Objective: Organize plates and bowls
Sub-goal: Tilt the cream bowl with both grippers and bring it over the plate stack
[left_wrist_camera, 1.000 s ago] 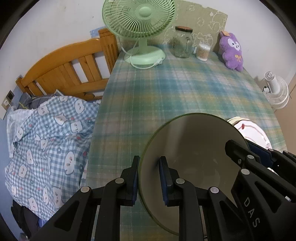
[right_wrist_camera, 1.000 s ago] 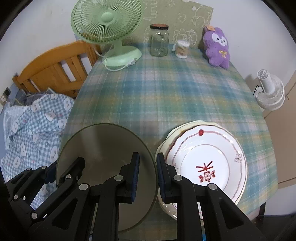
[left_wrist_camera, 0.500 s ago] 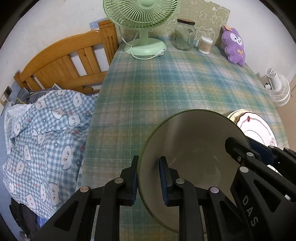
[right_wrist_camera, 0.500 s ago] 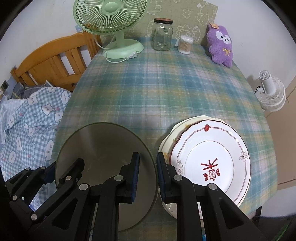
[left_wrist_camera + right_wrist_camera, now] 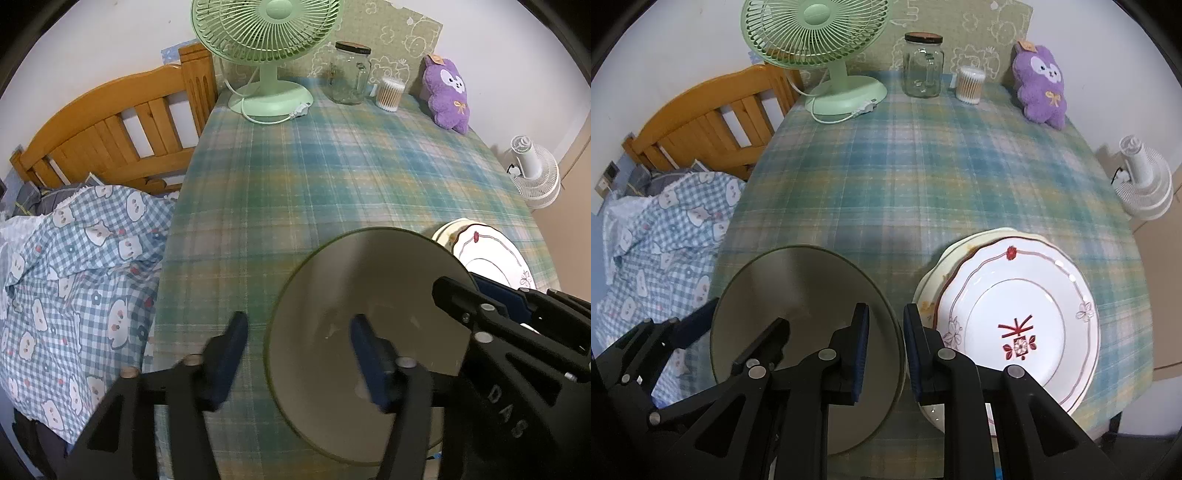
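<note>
A dull green plate (image 5: 373, 280) (image 5: 798, 295) is held a little above the plaid table near its front edge. My left gripper (image 5: 297, 354) stands open, its jaws wide apart on either side of the plate's left rim. My right gripper (image 5: 884, 347) is shut on the plate's right rim; its black body shows in the left wrist view (image 5: 517, 332). To the right lies a stack of plates: a white plate with a red motif (image 5: 1019, 321) (image 5: 491, 254) on a cream plate (image 5: 934, 273).
At the far end of the table (image 5: 923, 177) stand a green fan (image 5: 827, 48), a glass jar (image 5: 923, 66), a tub of cotton swabs (image 5: 969, 85) and a purple plush toy (image 5: 1039, 85). A wooden bed with a checked quilt (image 5: 74, 258) is left; a white fan (image 5: 1141, 181) is right.
My left gripper has let go of the green plate: its jaws have opened wide. My right gripper still clamps the plate. Both views have shifted slightly.
</note>
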